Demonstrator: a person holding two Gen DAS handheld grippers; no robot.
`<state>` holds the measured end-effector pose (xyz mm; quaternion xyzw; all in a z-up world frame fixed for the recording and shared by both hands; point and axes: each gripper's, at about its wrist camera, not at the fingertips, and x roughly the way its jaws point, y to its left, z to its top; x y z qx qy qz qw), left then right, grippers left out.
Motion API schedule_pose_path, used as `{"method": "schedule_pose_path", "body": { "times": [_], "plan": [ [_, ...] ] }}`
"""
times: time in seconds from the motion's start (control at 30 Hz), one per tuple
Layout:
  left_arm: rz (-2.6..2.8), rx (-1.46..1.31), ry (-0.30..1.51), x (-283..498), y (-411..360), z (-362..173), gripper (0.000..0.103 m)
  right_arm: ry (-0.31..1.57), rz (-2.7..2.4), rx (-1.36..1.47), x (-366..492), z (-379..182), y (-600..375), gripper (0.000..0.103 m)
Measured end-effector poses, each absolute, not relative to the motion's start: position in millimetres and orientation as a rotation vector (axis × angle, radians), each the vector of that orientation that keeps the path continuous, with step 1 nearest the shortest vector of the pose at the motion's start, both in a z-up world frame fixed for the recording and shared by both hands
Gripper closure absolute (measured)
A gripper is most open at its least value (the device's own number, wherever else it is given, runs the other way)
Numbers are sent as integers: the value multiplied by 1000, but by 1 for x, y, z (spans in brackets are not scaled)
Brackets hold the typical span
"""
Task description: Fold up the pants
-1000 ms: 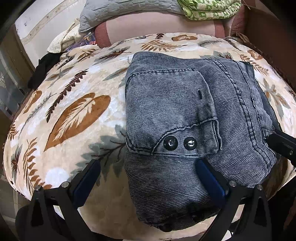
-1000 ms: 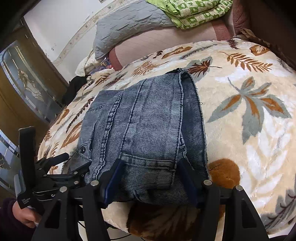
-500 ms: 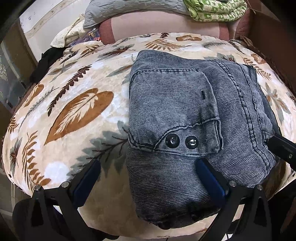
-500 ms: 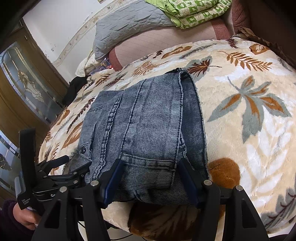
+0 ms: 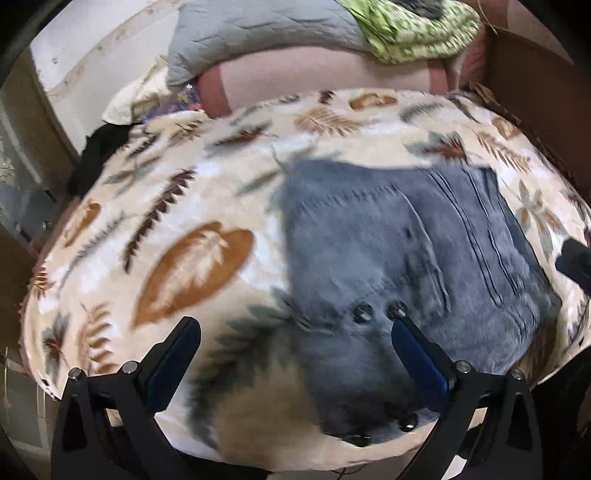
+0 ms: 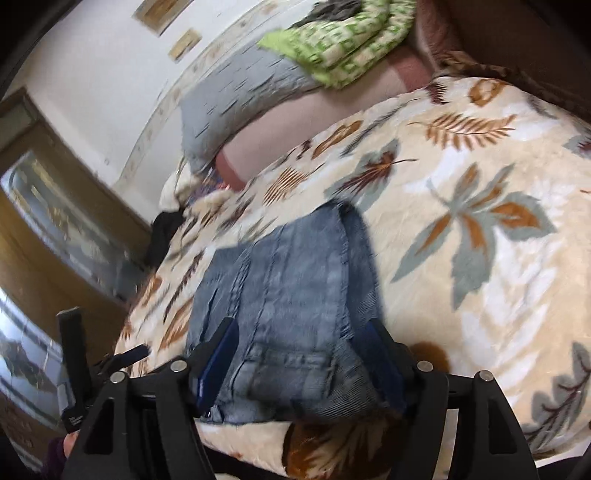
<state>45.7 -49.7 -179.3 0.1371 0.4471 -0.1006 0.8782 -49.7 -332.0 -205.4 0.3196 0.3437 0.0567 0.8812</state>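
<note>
Both tongs (image 5: 295, 354) (image 6: 299, 354) open, right widening, over folded jeans (image 5: 406, 258); no legible writing.

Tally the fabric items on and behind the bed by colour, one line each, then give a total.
Blue-grey: 1, the folded jeans
Cream leaf-print: 1, the blanket under them
Grey: 1, the quilted pillow
Green patterned: 1, the folded cloth
Black: 1, the garment at the bed edge
Total: 5

Leaf-print blanket (image 5: 192, 266) covers bed; folded denim pants (image 5: 406, 258) lie on it.
</note>
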Motion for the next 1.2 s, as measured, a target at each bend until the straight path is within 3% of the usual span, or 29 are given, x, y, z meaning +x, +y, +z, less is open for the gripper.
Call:
{"method": "schedule_pose_path", "body": {
  "times": [0.47,1.2],
  "plan": [
    [-128,193,1063,77,-12,-196,0,786,74,740,-43,-222,-344,29],
    [-153,309,911,63,-38,-175,0,785,68,678,-33,-222,-332,29]
  ]
}}
